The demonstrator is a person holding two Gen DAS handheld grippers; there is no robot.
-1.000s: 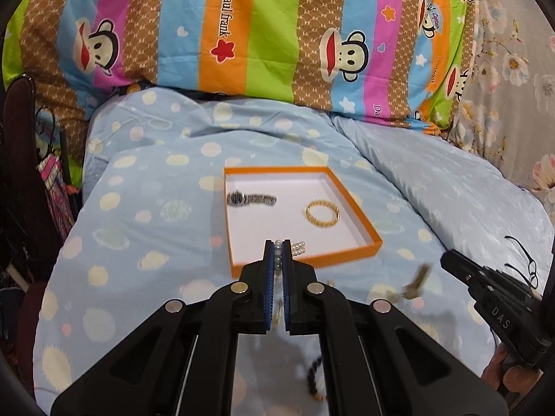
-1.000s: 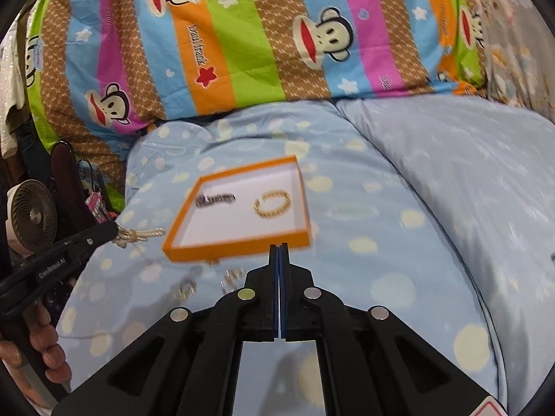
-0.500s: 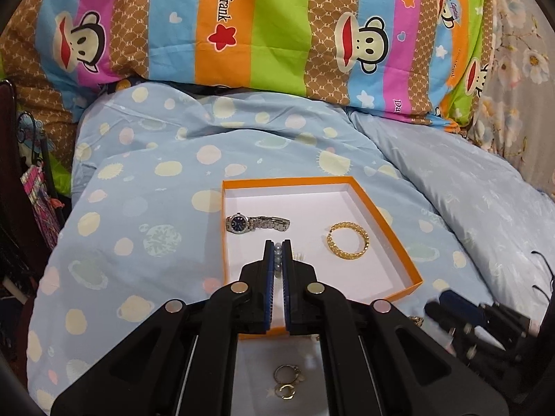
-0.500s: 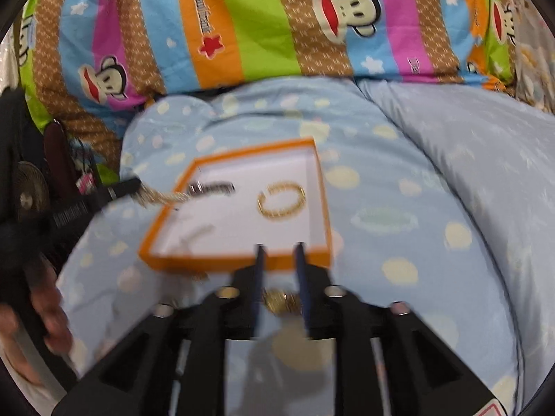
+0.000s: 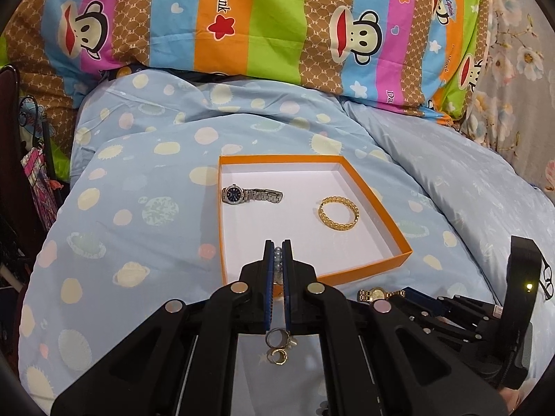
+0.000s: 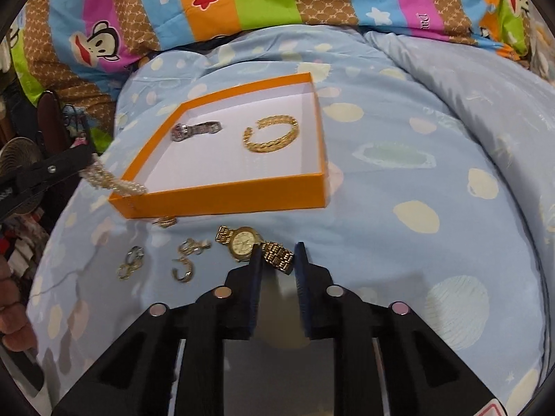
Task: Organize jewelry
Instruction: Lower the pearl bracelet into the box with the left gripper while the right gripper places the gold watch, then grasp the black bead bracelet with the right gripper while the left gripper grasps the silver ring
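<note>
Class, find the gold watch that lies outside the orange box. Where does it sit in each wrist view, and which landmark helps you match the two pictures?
Left wrist view: gold watch low and right of centre, on the blue bedding just past the box's near wall, partly hidden by the right gripper.
Right wrist view: gold watch just below centre, its band between the closing jaws.
Shared landmark: the orange box holding the gold bangle.

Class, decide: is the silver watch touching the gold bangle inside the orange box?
Apart. The left wrist view shows bare white floor between the silver watch and gold bangle.
</note>
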